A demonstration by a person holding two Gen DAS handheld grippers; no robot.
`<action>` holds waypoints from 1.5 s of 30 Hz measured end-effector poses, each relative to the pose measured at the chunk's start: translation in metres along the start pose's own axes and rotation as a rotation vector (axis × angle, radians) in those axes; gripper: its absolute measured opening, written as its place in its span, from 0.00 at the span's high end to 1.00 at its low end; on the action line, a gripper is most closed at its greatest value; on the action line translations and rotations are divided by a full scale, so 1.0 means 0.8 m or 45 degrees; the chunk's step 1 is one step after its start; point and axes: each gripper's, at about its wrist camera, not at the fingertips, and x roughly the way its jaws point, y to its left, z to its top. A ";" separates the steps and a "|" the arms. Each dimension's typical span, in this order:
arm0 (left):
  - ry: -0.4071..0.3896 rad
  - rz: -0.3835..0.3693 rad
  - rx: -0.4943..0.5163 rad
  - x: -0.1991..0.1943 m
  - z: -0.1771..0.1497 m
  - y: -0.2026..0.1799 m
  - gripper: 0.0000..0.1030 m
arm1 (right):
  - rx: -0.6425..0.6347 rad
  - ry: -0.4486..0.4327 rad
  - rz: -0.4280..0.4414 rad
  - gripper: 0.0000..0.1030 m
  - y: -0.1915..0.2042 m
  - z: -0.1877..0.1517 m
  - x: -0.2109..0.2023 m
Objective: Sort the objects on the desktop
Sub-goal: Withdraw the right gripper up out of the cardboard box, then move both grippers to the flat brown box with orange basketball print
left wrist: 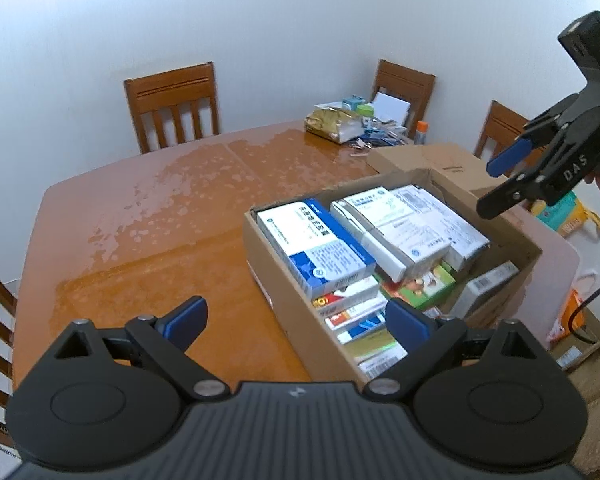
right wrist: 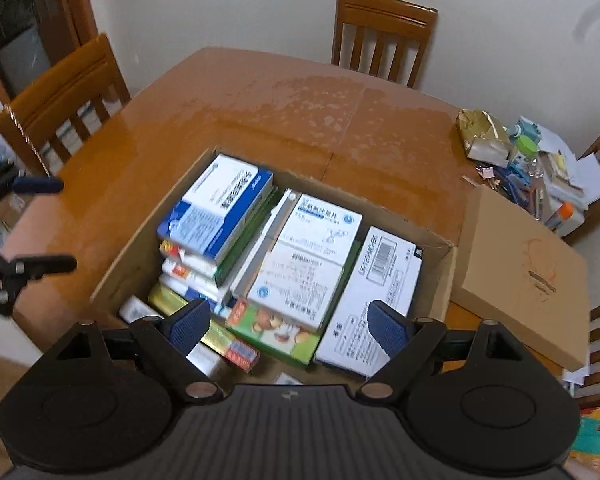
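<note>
- Left gripper [left wrist: 296,322]: jaws wide apart, nothing between the blue pads, nothing touched. It hangs over the near-left corner of the cardboard box [left wrist: 284,300], one pad over bare counter [left wrist: 148,216], the other over the box's near end.
- Right gripper [right wrist: 290,326]: jaws wide apart, empty. Pads sit above the box contents, no contact visible. In the left wrist view it shows high at the right edge, above the box's far corner [left wrist: 512,184].
- Cardboard box [right wrist: 140,256]: open, on the wooden counter near its front edge, packed with medicine cartons.
- Blue-and-white carton [right wrist: 220,204] lies on top of the left stack; a white carton with blue logo [right wrist: 308,260] on the middle stack; a white barcode carton [right wrist: 376,296] along the right wall; a green carton with a bear print [right wrist: 280,332] near the front.
- Box flap [right wrist: 524,276] is folded out to the right, lying flat.
- Loose clutter pile [right wrist: 520,160] sits at the counter's far right corner: gold foil bag, small bottles, papers. Well apart from both grippers.
- Wooden chairs [right wrist: 380,36] stand around the counter.
</note>
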 end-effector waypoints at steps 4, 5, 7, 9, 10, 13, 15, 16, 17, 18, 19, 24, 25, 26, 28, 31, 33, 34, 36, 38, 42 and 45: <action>-0.003 0.065 -0.065 0.006 0.010 -0.022 0.07 | -0.069 -0.009 0.036 0.13 -0.018 0.011 0.004; -0.005 0.078 -0.086 0.008 0.015 -0.030 0.07 | -0.094 -0.016 0.045 0.13 -0.023 0.013 0.004; -0.025 0.107 -0.120 0.014 0.026 -0.053 0.07 | -0.131 -0.040 0.080 0.13 -0.040 0.014 0.002; -0.048 0.147 -0.140 0.022 0.040 -0.082 0.06 | -0.158 -0.076 0.139 0.13 -0.068 0.009 0.000; -0.063 0.168 -0.148 0.027 0.048 -0.100 0.05 | -0.165 -0.090 0.165 0.13 -0.081 0.007 0.001; -0.105 0.222 -0.178 0.056 0.075 -0.163 0.03 | -0.192 -0.129 0.257 0.13 -0.138 -0.010 0.004; -0.123 0.270 -0.165 0.079 0.094 -0.211 0.03 | -0.194 -0.148 0.306 0.13 -0.184 -0.027 0.004; -0.137 0.293 -0.142 0.089 0.102 -0.237 0.03 | -0.190 -0.155 0.327 0.13 -0.208 -0.036 0.004; -0.134 0.316 -0.125 0.100 0.110 -0.260 0.03 | -0.185 -0.161 0.349 0.12 -0.232 -0.045 0.004; -0.112 0.342 -0.119 0.110 0.120 -0.282 0.03 | -0.165 -0.157 0.375 0.11 -0.256 -0.055 0.002; -0.096 0.360 -0.116 0.119 0.129 -0.303 0.03 | -0.145 -0.153 0.398 0.11 -0.280 -0.065 0.000; -0.079 0.314 -0.094 0.143 0.165 -0.368 0.03 | -0.063 -0.155 0.454 0.09 -0.365 -0.099 -0.019; -0.081 0.302 -0.086 0.149 0.173 -0.376 0.03 | -0.038 -0.160 0.447 0.08 -0.378 -0.104 -0.022; -0.090 0.290 -0.077 0.158 0.181 -0.381 0.03 | -0.007 -0.170 0.441 0.08 -0.390 -0.109 -0.023; -0.093 0.264 -0.070 0.177 0.199 -0.390 0.02 | 0.056 -0.190 0.427 0.07 -0.414 -0.119 -0.024; -0.051 0.201 -0.063 0.218 0.228 -0.401 0.02 | 0.225 -0.198 0.402 0.07 -0.451 -0.140 -0.021; -0.005 0.192 -0.033 0.250 0.246 -0.410 0.02 | 0.331 -0.193 0.414 0.07 -0.475 -0.156 -0.017; 0.018 0.202 -0.011 0.266 0.254 -0.415 0.02 | 0.371 -0.198 0.405 0.07 -0.487 -0.164 -0.015; 0.071 0.207 -0.001 0.300 0.268 -0.418 0.02 | 0.435 -0.196 0.381 0.07 -0.507 -0.177 -0.011; 0.121 0.175 -0.019 0.329 0.280 -0.414 0.02 | 0.517 -0.205 0.377 0.07 -0.527 -0.188 -0.004; 0.242 0.110 -0.125 0.380 0.298 -0.391 0.02 | 0.626 -0.229 0.398 0.07 -0.564 -0.197 0.013; 0.343 0.150 -0.241 0.418 0.303 -0.369 0.02 | 0.653 -0.236 0.392 0.07 -0.590 -0.190 0.032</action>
